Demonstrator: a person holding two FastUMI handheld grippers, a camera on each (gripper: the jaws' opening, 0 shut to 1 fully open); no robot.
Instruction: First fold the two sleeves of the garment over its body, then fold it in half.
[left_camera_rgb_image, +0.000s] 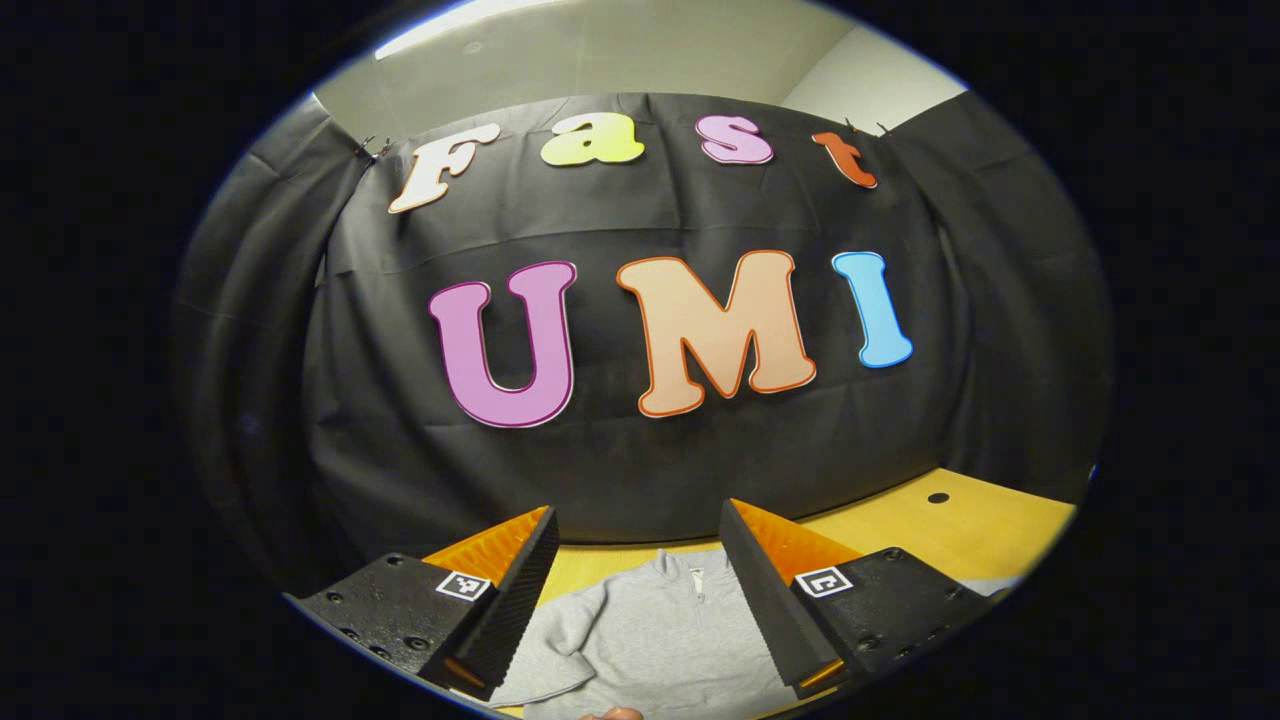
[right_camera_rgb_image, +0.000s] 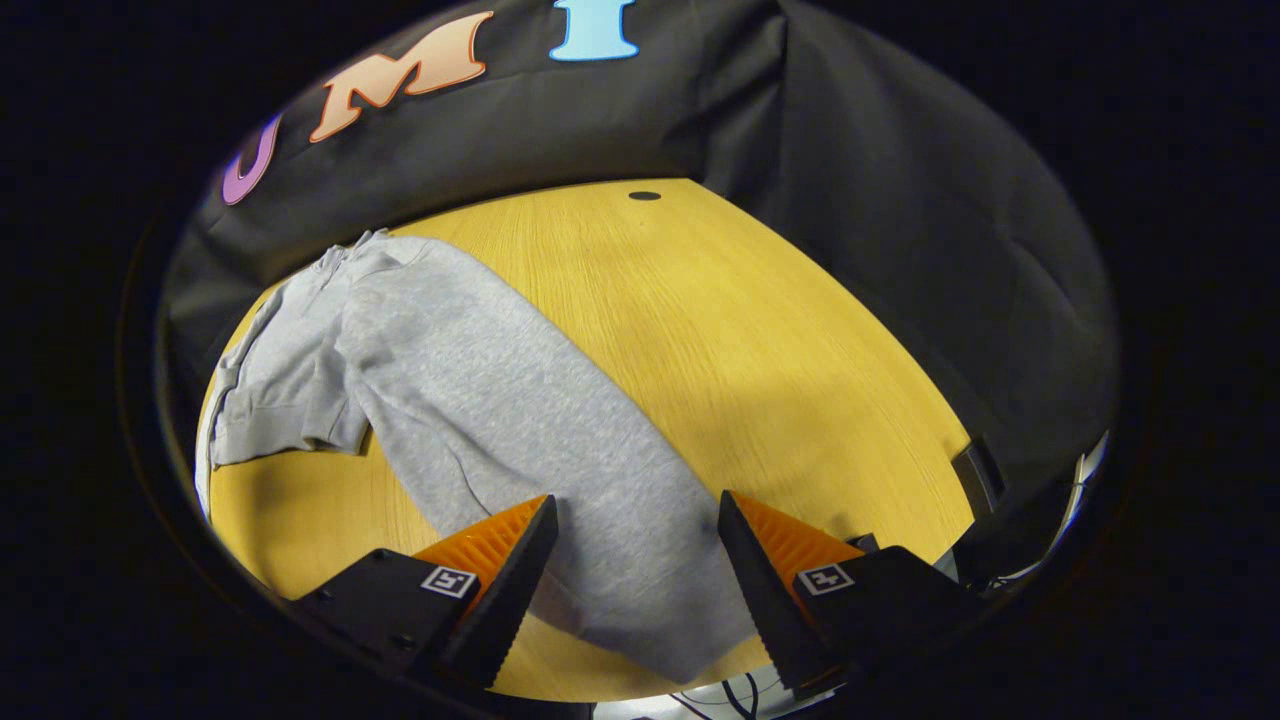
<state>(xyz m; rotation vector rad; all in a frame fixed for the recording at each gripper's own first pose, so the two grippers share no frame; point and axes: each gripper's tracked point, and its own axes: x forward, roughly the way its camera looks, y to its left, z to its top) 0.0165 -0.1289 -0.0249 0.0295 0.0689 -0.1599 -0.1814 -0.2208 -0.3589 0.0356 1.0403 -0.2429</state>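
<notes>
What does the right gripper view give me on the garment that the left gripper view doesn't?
Right gripper view: one long sleeve stretched flat across the table toward the right gripper, jaws open over it, and the other sleeve's cuff lying on the wood. Left gripper view: the collar and its zip between the left gripper's open jaws. Both: the grey garment on the yellow wooden table, and a dark hole in the tabletop.

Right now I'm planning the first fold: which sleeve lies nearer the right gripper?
The long sleeve stretched out toward the right gripper; its cuff lies between the open fingers. The other sleeve is farther off.
</notes>
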